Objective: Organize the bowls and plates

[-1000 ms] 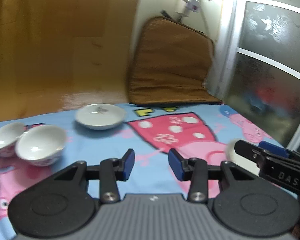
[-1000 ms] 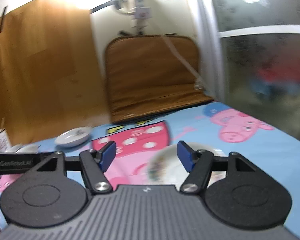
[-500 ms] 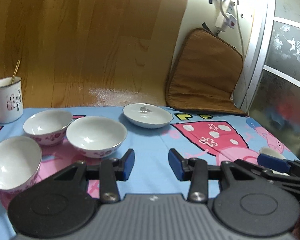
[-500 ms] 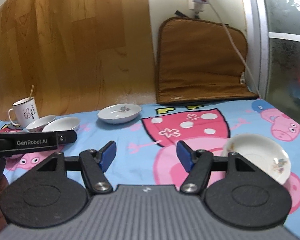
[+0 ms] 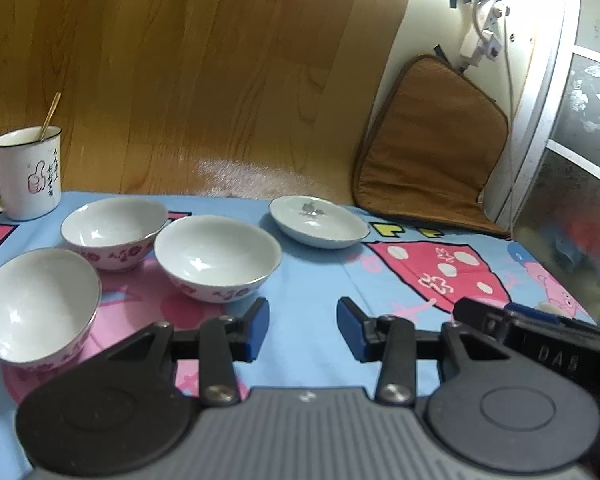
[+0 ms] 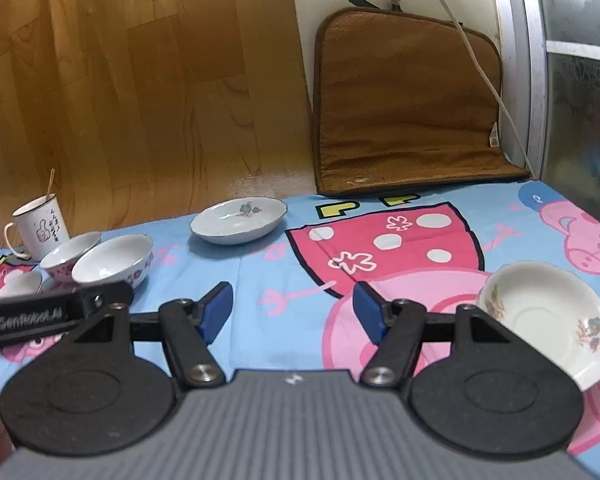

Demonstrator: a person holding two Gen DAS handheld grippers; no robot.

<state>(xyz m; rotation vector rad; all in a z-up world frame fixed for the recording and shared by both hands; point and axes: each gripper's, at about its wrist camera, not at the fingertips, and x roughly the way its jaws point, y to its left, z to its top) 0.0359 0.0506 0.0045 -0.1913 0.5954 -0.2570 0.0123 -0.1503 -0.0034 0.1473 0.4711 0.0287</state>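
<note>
While both grippers hang empty over the cartoon-print cloth (image 5: 308, 272), the left gripper (image 5: 302, 330) stands narrowly parted and the right gripper (image 6: 294, 316) wider. At ten o'clock from the left one sit three bowls (image 5: 216, 256) bunched together, a plate (image 5: 318, 222) at twelve; another plate (image 6: 548, 316) lies at three o'clock of the right. Glazed china, I judge: stiff, slick, chippable, best pinched across a rim. "GenRobot.AI" and "DAS" mark the grippers; the mug (image 5: 28, 174) carries a thumbs-up and illegible characters.
</note>
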